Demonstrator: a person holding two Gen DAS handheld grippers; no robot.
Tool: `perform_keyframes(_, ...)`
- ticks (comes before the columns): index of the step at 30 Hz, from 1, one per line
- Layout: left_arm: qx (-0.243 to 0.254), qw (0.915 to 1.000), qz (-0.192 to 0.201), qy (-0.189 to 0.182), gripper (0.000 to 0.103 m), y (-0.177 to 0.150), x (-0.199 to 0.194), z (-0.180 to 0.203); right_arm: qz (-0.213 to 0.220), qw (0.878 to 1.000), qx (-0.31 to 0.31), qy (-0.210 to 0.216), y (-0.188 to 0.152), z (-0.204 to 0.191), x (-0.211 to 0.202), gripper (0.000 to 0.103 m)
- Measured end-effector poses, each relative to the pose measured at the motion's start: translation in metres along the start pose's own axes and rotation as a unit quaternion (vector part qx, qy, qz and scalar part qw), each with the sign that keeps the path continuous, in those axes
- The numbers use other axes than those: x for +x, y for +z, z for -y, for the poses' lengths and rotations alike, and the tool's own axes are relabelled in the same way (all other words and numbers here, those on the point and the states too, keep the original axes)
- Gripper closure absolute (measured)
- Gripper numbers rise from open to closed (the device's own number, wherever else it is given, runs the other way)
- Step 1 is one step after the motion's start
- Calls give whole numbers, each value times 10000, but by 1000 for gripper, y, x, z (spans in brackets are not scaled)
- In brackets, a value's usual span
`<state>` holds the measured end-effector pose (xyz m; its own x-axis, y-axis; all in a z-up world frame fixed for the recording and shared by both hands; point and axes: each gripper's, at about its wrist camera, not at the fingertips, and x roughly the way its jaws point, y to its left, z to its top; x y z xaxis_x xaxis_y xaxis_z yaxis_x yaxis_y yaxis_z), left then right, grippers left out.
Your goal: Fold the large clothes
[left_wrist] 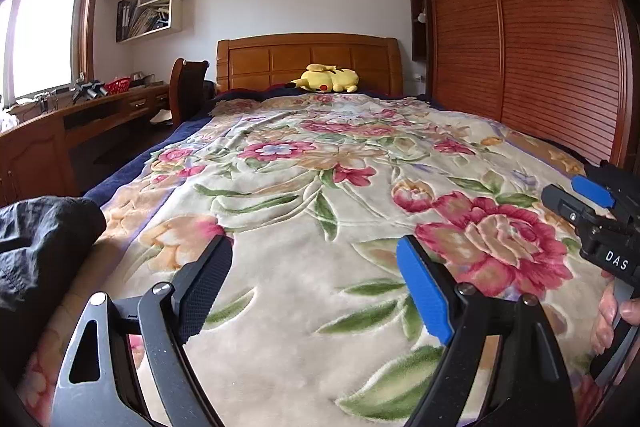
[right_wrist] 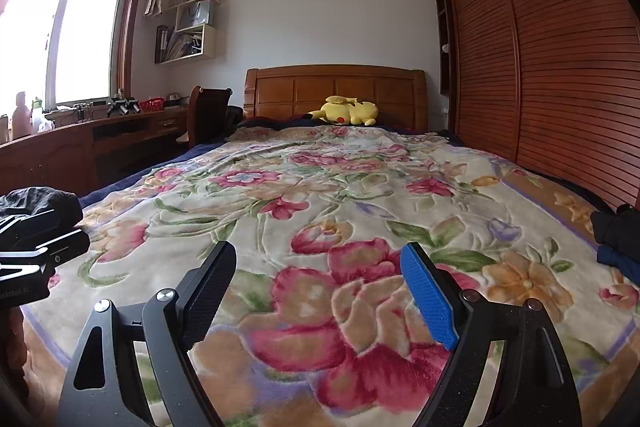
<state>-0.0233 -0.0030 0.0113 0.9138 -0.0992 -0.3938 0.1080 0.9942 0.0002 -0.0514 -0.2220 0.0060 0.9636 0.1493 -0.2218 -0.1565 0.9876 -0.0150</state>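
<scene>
A crumpled black garment [left_wrist: 40,247] lies at the bed's near left edge; it also shows in the right wrist view [right_wrist: 44,203]. Dark folded clothes [right_wrist: 618,239] lie at the bed's right edge. My left gripper [left_wrist: 316,251] is open and empty, hovering over the floral blanket [left_wrist: 320,155], to the right of the black garment. My right gripper [right_wrist: 318,259] is open and empty over the blanket [right_wrist: 340,187]. In the left wrist view the right gripper [left_wrist: 576,195] appears at the right edge; in the right wrist view the left gripper [right_wrist: 44,247] appears at the left edge.
A yellow plush toy [left_wrist: 326,79] lies by the wooden headboard [left_wrist: 308,55]. A slatted wardrobe [left_wrist: 540,47] runs along the right of the bed. A desk [left_wrist: 80,123] with a chair [left_wrist: 188,87] stands on the left under the window.
</scene>
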Motion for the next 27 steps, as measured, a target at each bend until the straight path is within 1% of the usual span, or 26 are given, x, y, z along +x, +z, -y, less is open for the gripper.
perform_keyframes(5, 43, 10000, 12, 58, 18, -1, 0, 0, -11, 10000, 20, 31, 1, 4, 2, 17)
perform_keyframes(27, 14, 10000, 33, 54, 18, 0, -2, -1, -10, 10000, -12, 53, -1, 4, 3, 17)
